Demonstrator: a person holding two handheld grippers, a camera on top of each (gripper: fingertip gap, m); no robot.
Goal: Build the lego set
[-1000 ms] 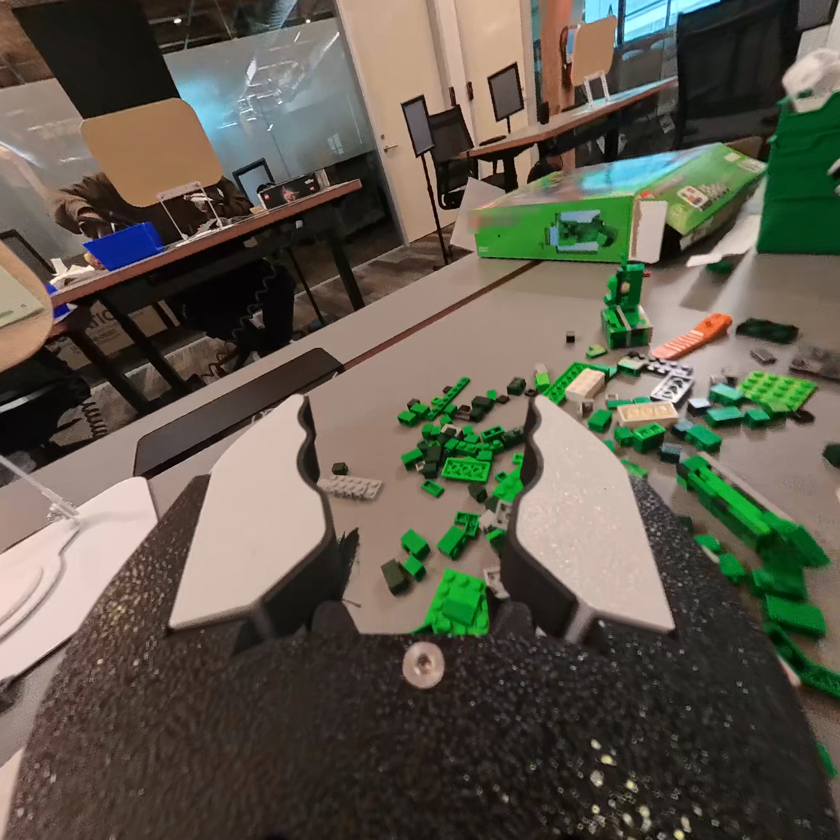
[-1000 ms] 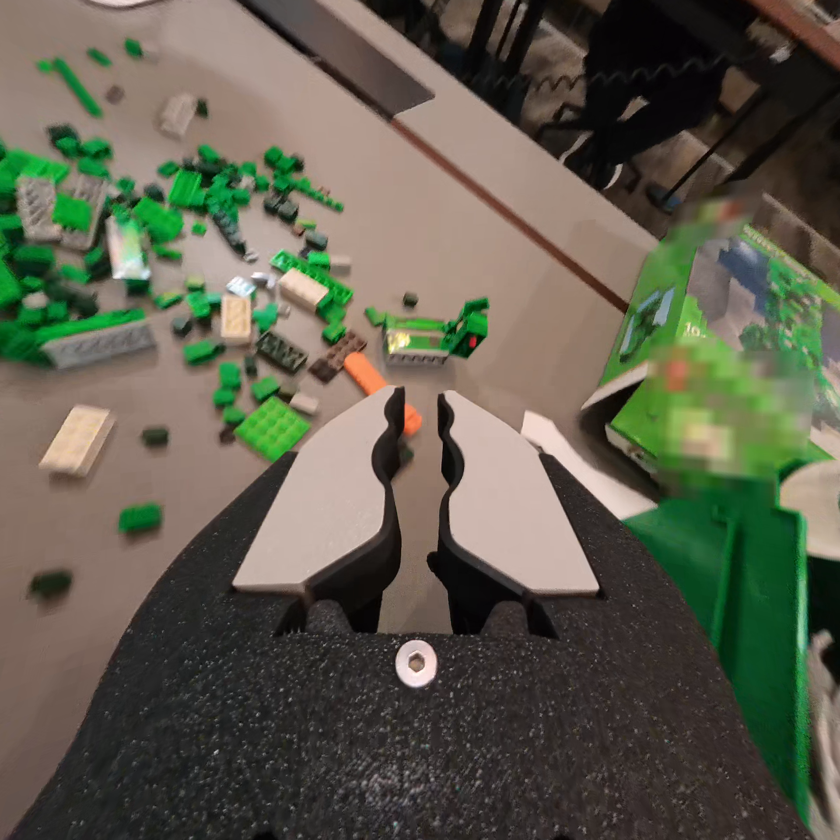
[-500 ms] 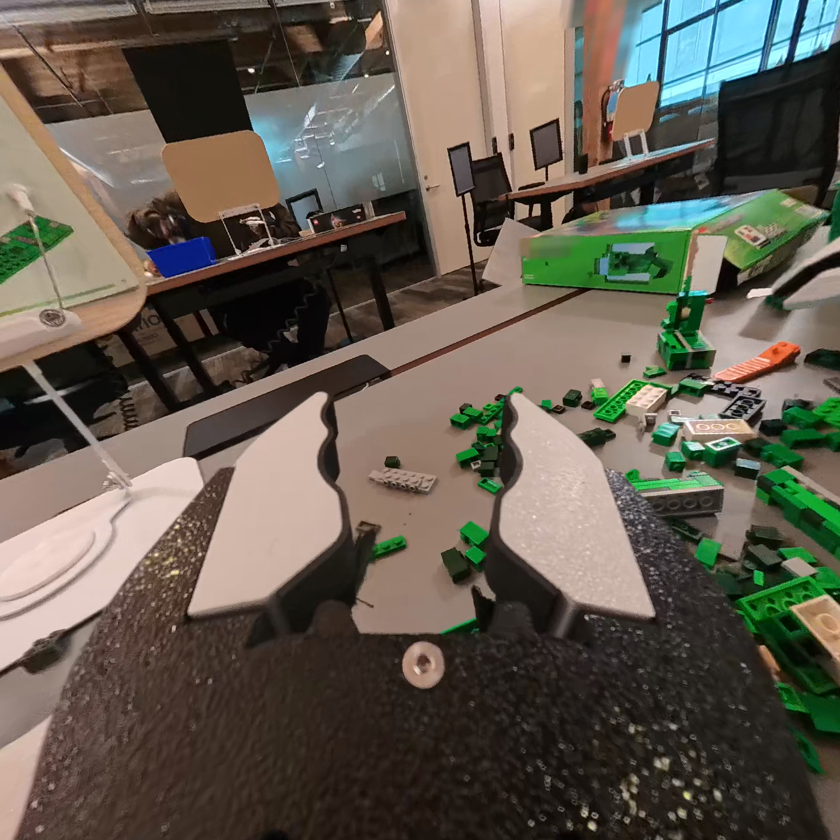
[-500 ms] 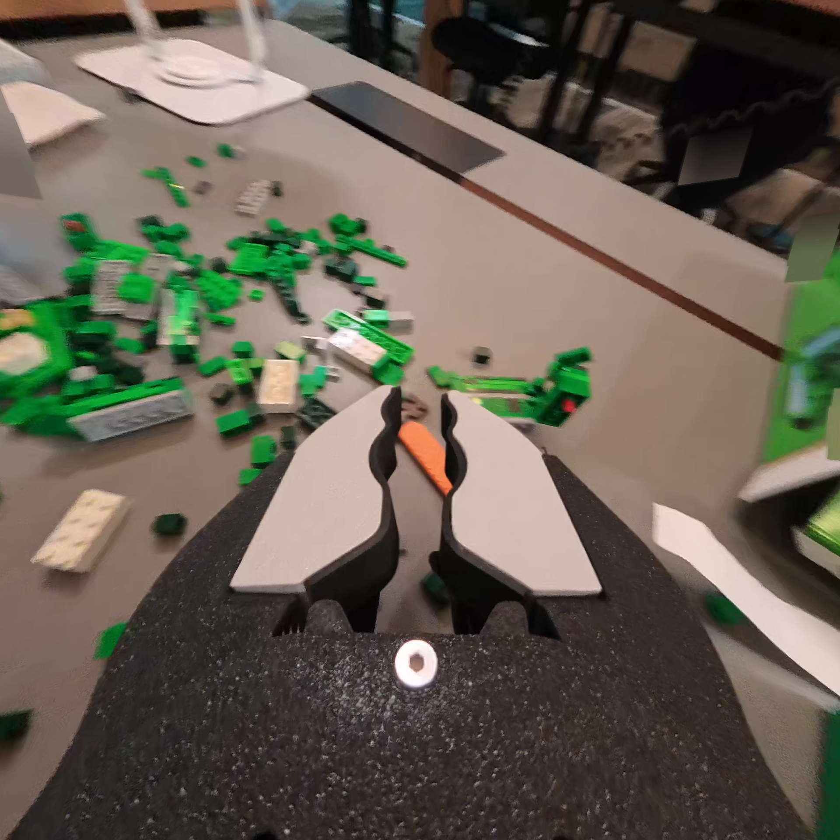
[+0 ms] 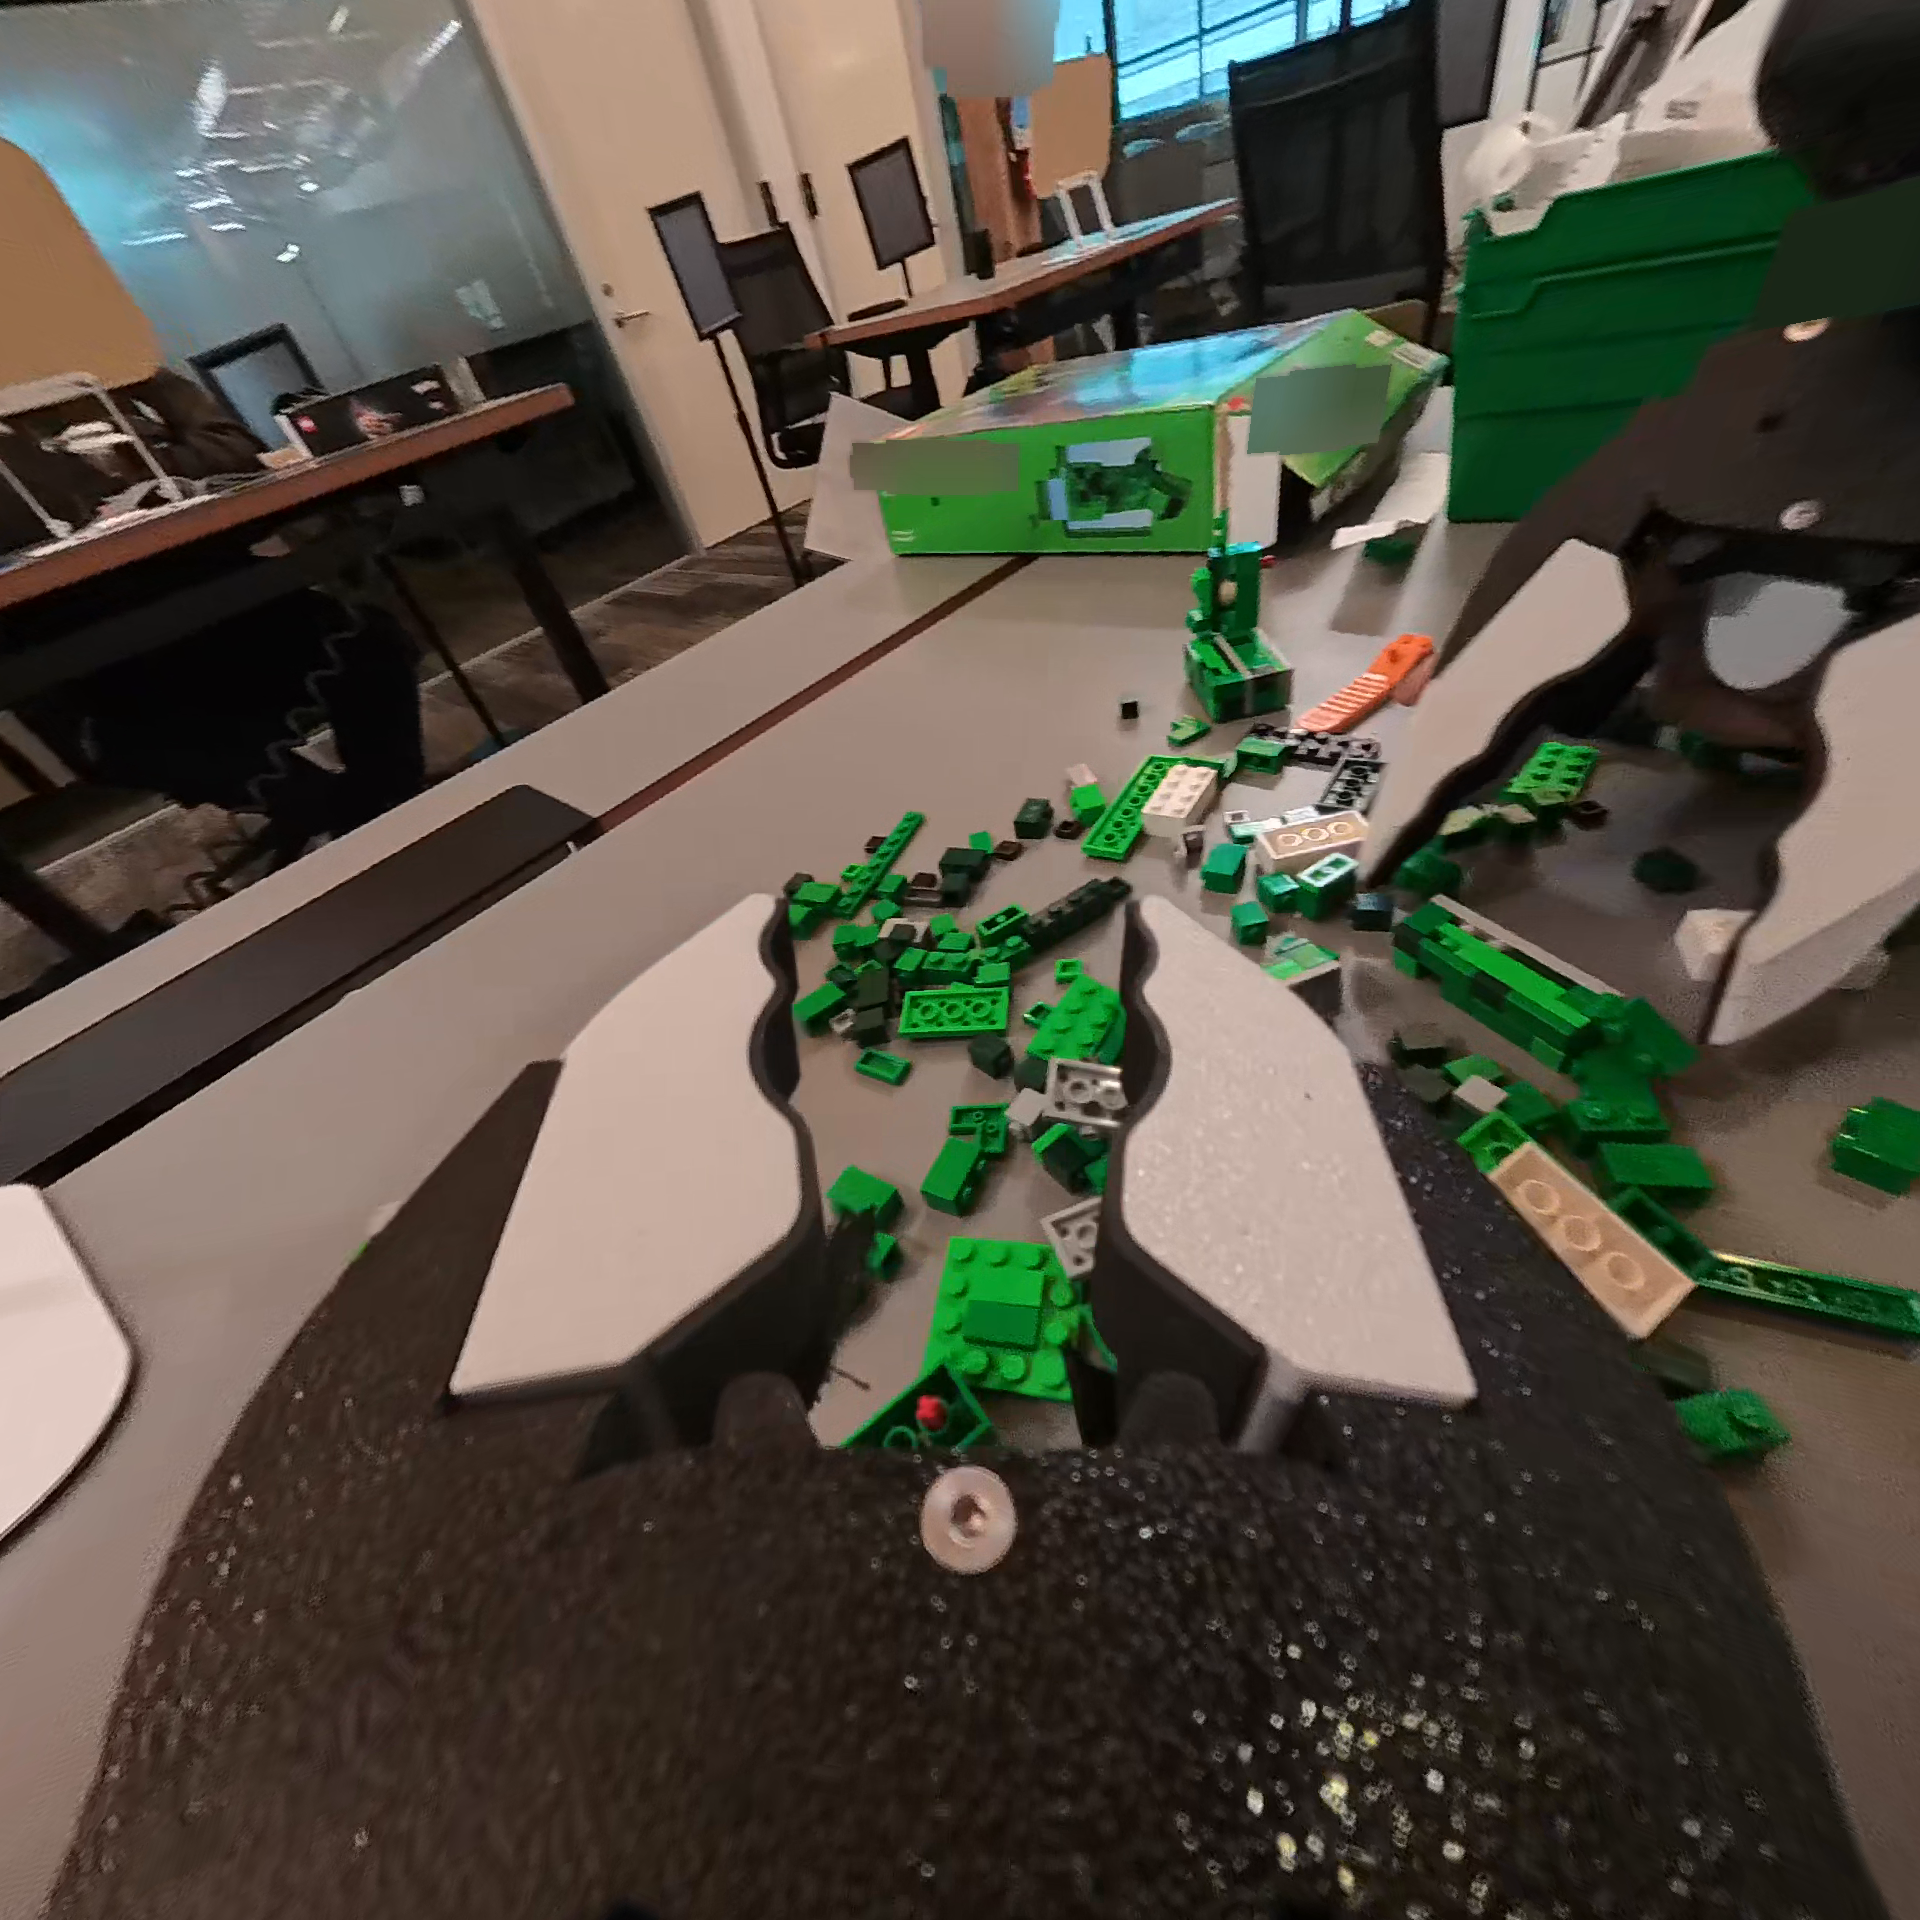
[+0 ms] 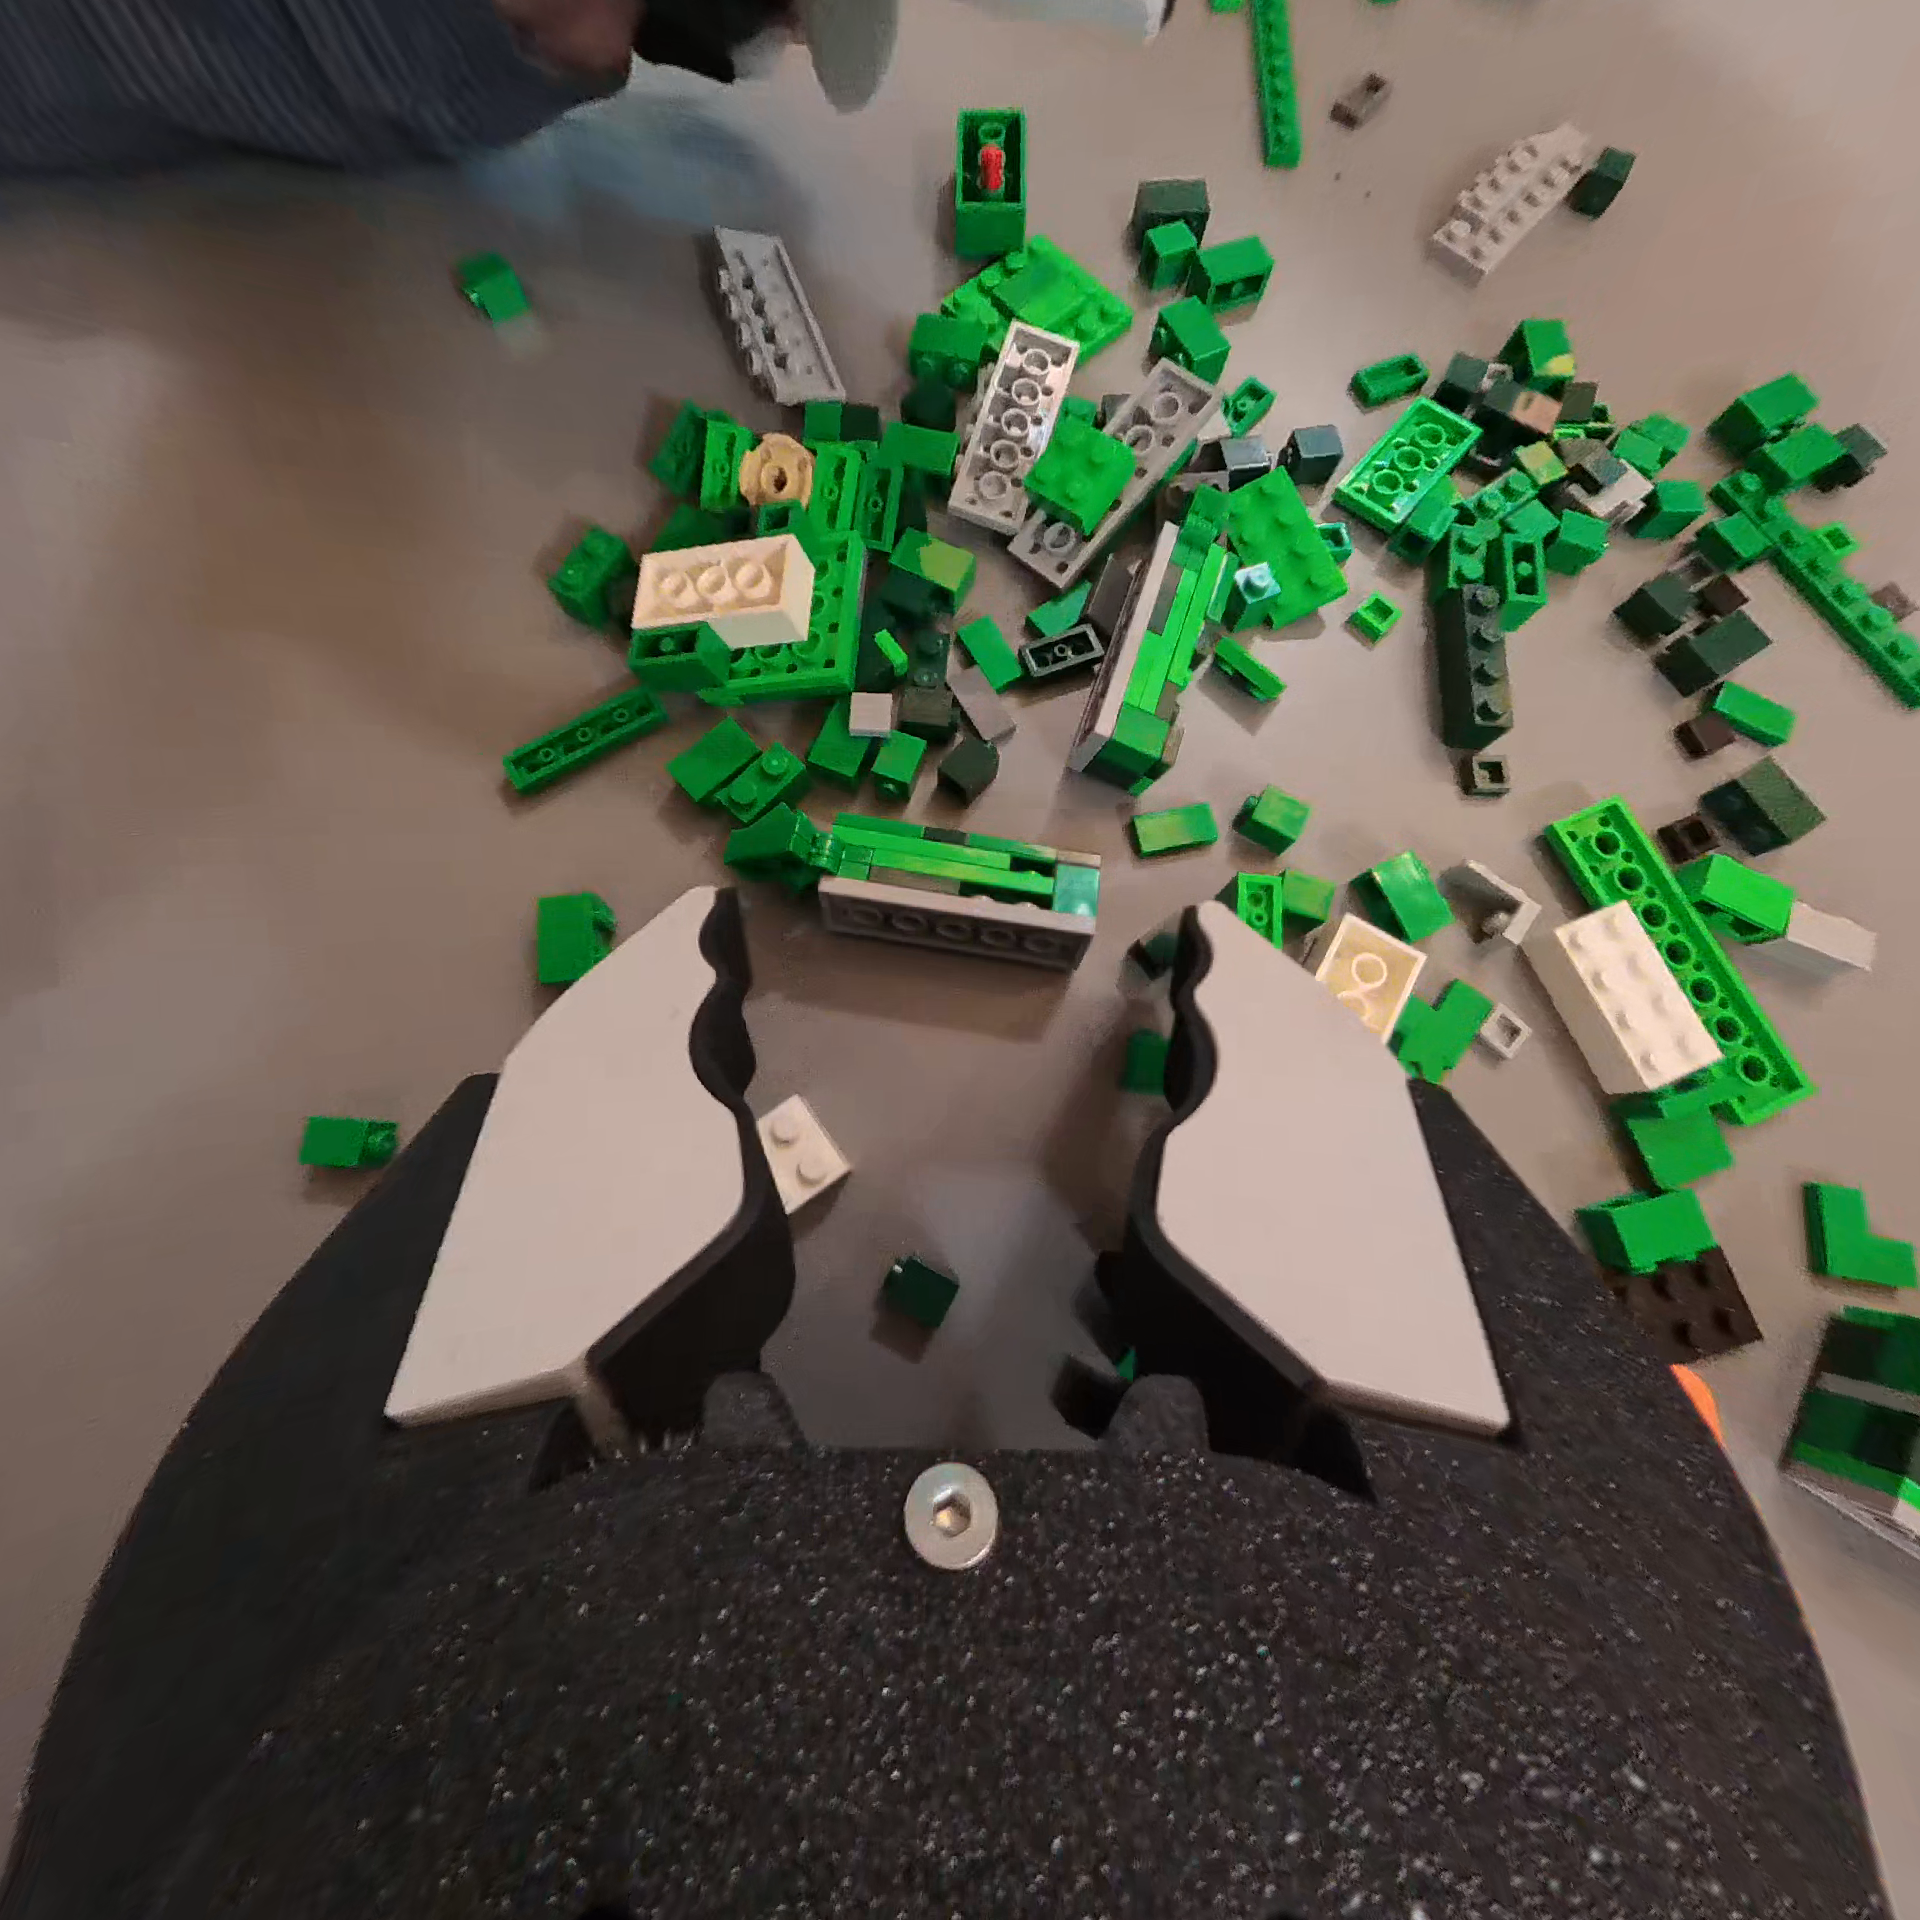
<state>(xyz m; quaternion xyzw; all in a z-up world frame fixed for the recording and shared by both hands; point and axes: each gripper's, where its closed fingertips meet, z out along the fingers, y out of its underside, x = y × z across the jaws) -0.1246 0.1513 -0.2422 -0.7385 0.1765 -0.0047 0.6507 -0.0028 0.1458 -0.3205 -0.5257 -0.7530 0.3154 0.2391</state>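
Observation:
Loose green, grey and white lego bricks (image 5: 966,1008) lie scattered on the grey table (image 5: 623,831). My left gripper (image 5: 956,925) is open and empty, low over the pile, with a green square plate (image 5: 1008,1320) between its fingers. My right gripper (image 6: 961,914) is open and empty, pointing down at the bricks; it also shows in the left wrist view (image 5: 1548,956). A long green-and-grey assembly (image 6: 956,894) lies just past its fingertips. A small white plate (image 6: 805,1153) lies by its left finger. A part-built green figure (image 5: 1231,634) stands farther back.
An orange brick separator (image 5: 1361,686) lies near the figure. The green lego box (image 5: 1122,457) and a green bin (image 5: 1621,343) stand at the back right. A white stand base (image 5: 42,1351) is at the left. A person's sleeve (image 6: 260,73) shows at top left. About 15 cm separates my right fingertips from the part-built green figure (image 5: 1231,634).
My right gripper has opened and swung from the orange separator down over the brick pile. My left gripper has shifted back over the pile and stays open.

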